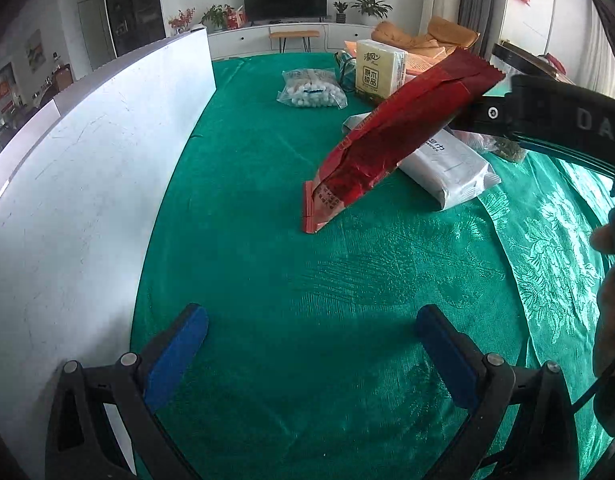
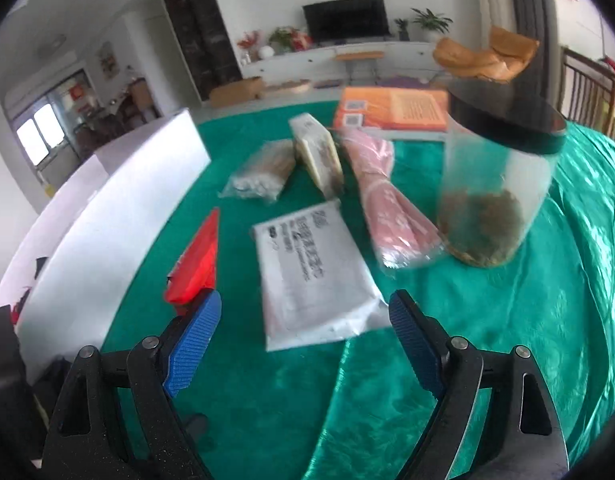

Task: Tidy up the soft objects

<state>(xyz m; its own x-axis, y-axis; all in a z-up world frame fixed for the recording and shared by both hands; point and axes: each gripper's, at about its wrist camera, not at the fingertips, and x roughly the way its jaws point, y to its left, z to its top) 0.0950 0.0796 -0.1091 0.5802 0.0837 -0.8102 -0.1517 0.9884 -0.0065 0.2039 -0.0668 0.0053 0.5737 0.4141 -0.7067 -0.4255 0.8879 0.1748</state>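
A red snack pouch (image 1: 391,138) stands tilted on the green cloth, its lower end on the table and its upper end against the right gripper's body (image 1: 547,120). In the right wrist view the pouch (image 2: 197,262) lies just beyond the left fingertip. My right gripper (image 2: 305,318) is open, nothing between its fingers. My left gripper (image 1: 311,330) is open and empty, low over bare cloth. A white wet-wipe pack (image 2: 311,276) lies ahead of the right gripper. A pink bag (image 2: 387,200), a tissue pack (image 1: 379,70) and a bag of white balls (image 1: 311,90) lie farther back.
A white box wall (image 1: 87,184) runs along the left side of the table. A clear jar with a black lid (image 2: 495,184) stands at the right. An orange booklet (image 2: 395,112) lies at the far edge. The green cloth (image 1: 307,264) covers the table.
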